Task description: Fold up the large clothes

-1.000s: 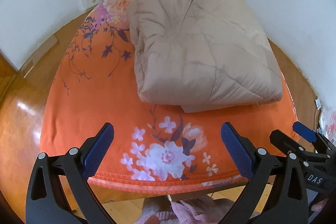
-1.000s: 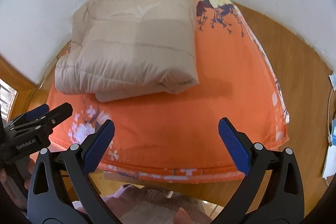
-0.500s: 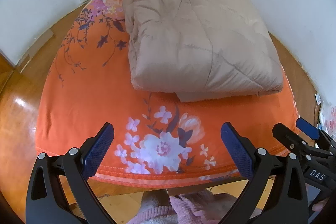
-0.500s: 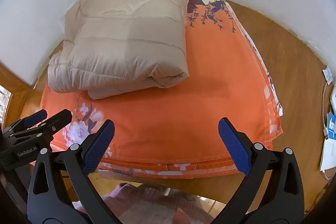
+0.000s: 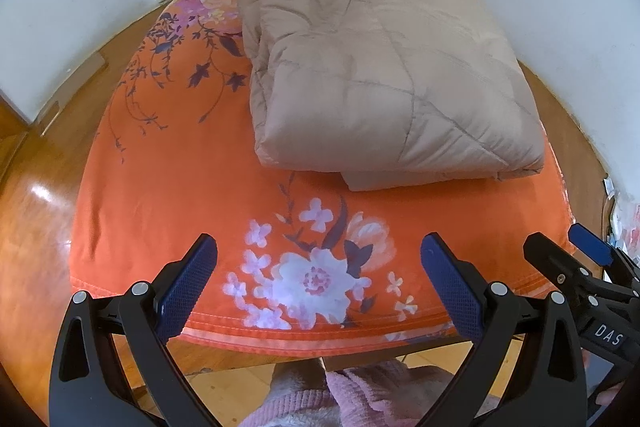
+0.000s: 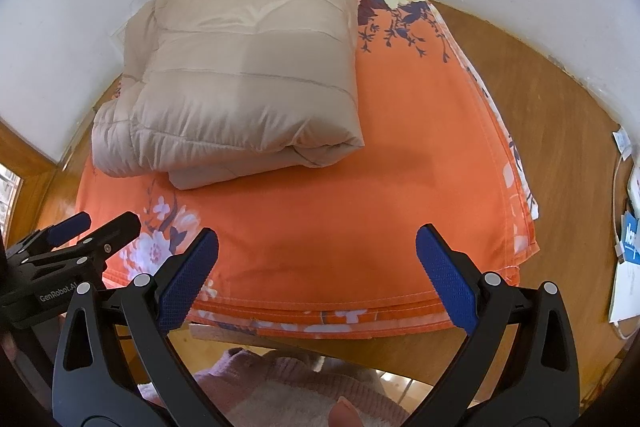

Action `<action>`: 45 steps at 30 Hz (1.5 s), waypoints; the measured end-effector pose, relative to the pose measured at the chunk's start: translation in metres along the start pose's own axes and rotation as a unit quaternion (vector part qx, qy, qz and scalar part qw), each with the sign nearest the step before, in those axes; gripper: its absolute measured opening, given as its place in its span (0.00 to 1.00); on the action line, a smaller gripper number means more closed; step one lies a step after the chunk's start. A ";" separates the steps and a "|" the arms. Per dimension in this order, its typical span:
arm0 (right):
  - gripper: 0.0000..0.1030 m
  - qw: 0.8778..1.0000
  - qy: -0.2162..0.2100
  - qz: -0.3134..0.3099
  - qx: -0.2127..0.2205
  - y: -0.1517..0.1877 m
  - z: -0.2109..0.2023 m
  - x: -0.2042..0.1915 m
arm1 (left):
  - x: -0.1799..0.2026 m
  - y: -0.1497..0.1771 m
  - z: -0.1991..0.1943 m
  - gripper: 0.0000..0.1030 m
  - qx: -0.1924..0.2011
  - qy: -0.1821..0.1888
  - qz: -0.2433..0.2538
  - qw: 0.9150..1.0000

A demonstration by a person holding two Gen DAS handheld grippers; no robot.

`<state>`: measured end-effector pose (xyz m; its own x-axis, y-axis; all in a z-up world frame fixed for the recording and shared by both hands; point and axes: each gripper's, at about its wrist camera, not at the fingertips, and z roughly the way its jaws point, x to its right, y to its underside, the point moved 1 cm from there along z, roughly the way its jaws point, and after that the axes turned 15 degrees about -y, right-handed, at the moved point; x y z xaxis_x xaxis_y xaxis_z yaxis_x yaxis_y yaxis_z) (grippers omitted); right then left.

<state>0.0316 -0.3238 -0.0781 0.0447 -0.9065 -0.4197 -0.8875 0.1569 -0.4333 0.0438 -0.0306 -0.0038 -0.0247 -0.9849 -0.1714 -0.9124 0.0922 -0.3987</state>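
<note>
Since the earlier frame, both views had been shifted slightly over the folded beige jacket (image 5: pixel 384 67) (image 6: pixel 248 75). It was left lying on the orange floral cloth (image 5: pixel 180 195) (image 6: pixel 360 219). The left gripper (image 5: pixel 320 279) and right gripper (image 6: pixel 318 267) were held with fingers released, nothing grasped.

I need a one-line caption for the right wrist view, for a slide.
Open right tongs above an orange floral cloth bearing a folded beige quilted garment; left tongs visible alongside.

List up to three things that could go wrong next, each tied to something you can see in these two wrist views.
1. The beige quilted garment is puffy, so its fold may spring open.
2. The orange floral cloth overhangs the near edge and could snag or drag.
3. The left gripper and right gripper, both open, hover close together and might collide.
</note>
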 end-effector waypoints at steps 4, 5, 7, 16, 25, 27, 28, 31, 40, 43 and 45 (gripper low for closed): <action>0.95 1.000 0.000 0.002 0.000 -0.001 0.000 0.003 | 0.000 -0.001 0.001 0.95 -0.001 -0.003 0.001 1.000; 0.95 1.000 0.000 0.003 0.000 -0.001 0.000 0.003 | 0.000 -0.001 0.001 0.95 0.000 -0.004 0.002 1.000; 0.95 1.000 -0.001 0.003 -0.002 -0.001 0.001 0.004 | 0.000 -0.001 0.001 0.95 0.002 -0.006 0.003 1.000; 0.95 1.000 0.000 0.004 -0.007 -0.001 0.003 0.006 | 0.003 -0.001 0.002 0.95 -0.001 -0.009 0.002 1.000; 0.95 1.000 0.002 0.006 -0.006 0.001 0.004 0.005 | 0.003 0.000 0.003 0.95 -0.001 -0.010 0.001 1.000; 0.95 1.000 0.002 0.006 -0.006 0.001 0.004 0.005 | 0.003 0.000 0.003 0.95 -0.001 -0.010 0.001 1.000; 0.95 1.000 0.002 0.006 -0.006 0.001 0.004 0.005 | 0.003 0.000 0.003 0.95 -0.001 -0.010 0.001 1.000; 0.95 1.000 0.002 0.007 -0.006 0.001 0.004 0.005 | 0.003 0.000 0.003 0.95 -0.001 -0.010 0.001 1.000; 0.95 1.000 0.002 0.006 -0.005 0.001 0.004 0.005 | 0.003 0.001 0.003 0.95 -0.001 -0.009 0.001 1.000; 0.95 1.000 0.003 0.006 -0.006 0.001 0.004 0.005 | 0.004 0.000 0.004 0.95 -0.002 -0.010 0.001 1.000; 0.95 1.000 0.003 0.006 -0.006 0.001 0.004 0.005 | 0.004 0.001 0.004 0.95 -0.003 -0.010 0.001 1.000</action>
<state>0.0324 -0.3262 -0.0837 0.0317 -0.9068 -0.4203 -0.8930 0.1632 -0.4194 0.0448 -0.0334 -0.0082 -0.0187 -0.9816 -0.1901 -0.9148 0.0935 -0.3928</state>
